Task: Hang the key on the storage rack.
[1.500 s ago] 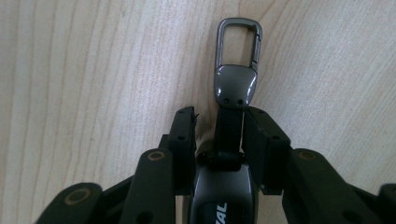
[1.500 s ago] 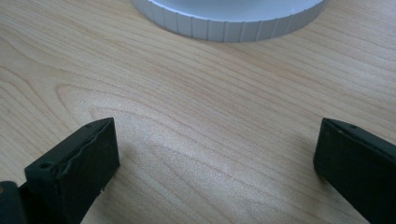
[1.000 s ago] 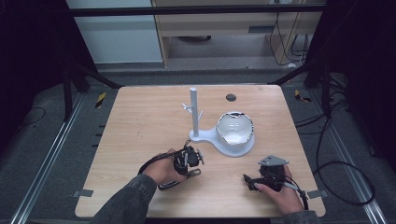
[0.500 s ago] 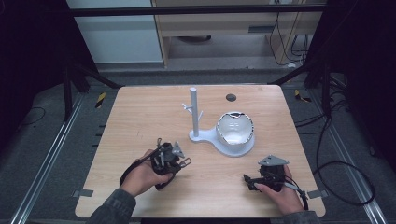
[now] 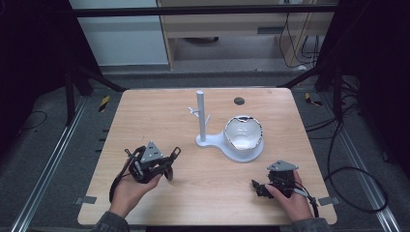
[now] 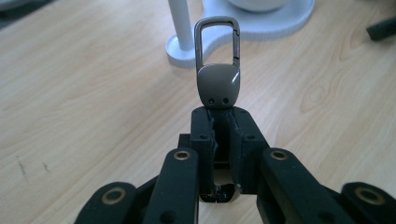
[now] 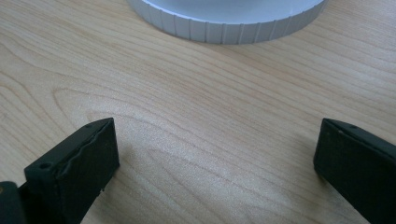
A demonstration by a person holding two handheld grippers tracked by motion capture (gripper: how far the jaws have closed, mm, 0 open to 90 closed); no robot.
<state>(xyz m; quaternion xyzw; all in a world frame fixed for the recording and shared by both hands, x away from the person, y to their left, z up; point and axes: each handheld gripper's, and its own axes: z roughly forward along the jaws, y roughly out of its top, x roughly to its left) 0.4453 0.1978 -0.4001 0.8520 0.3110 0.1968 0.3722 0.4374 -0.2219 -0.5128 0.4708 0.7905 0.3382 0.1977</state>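
1. High view: the left gripper sits in the person's left hand over the near-left of the wooden table, aimed toward the white stand, whose post carries short pegs. The stand's base widens into a dish. The right gripper rests low at the near-right corner, apparently parked to leave the approach free.
2. Left gripper view: the jaws are clamped tight on the flat tab of a grey metal carabiner clip. The loop end projects forward, free of the pads, which suits hooking it over a peg. The stand's post stands just beyond.
3. Right gripper view: the jaws stand wide with nothing between them, just bare tabletop; the ribbed dish rim lies ahead.
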